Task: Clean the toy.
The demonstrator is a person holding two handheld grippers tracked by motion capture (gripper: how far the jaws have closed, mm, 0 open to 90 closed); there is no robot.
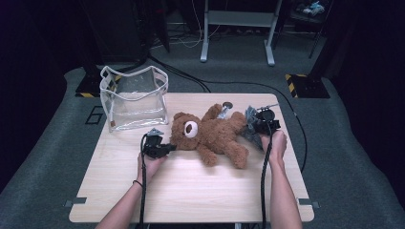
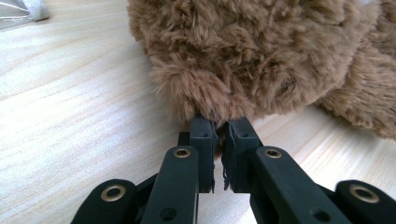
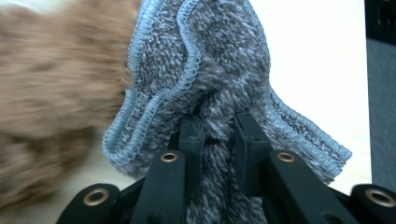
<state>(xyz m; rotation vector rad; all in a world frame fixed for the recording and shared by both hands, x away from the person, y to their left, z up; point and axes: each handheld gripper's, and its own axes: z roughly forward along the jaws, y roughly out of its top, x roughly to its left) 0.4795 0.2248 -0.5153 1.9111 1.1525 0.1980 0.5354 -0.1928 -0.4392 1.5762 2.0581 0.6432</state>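
A brown teddy bear [image 1: 212, 134] lies on its back in the middle of the wooden table [image 1: 191, 191], head to the left. My left gripper [image 1: 168, 148] is shut on a tuft of fur at the bear's head; in the left gripper view the jaws pinch the brown fur [image 2: 210, 100] at the left gripper's tips [image 2: 219, 135]. My right gripper [image 1: 253, 128] is at the bear's far side, shut on a bunched grey cloth [image 1: 249, 123]. The right gripper view has the grey cloth [image 3: 210, 70] with stitched edges squeezed at the right gripper's tips [image 3: 218, 135], beside the blurred bear [image 3: 51, 93].
A clear plastic bag [image 1: 134, 97] with white trim stands open at the table's back left corner. Cables run across the dark floor behind the table. A metal frame [image 1: 239, 28] stands farther back. A small round piece [image 1: 227, 104] lies by the bear's raised arm.
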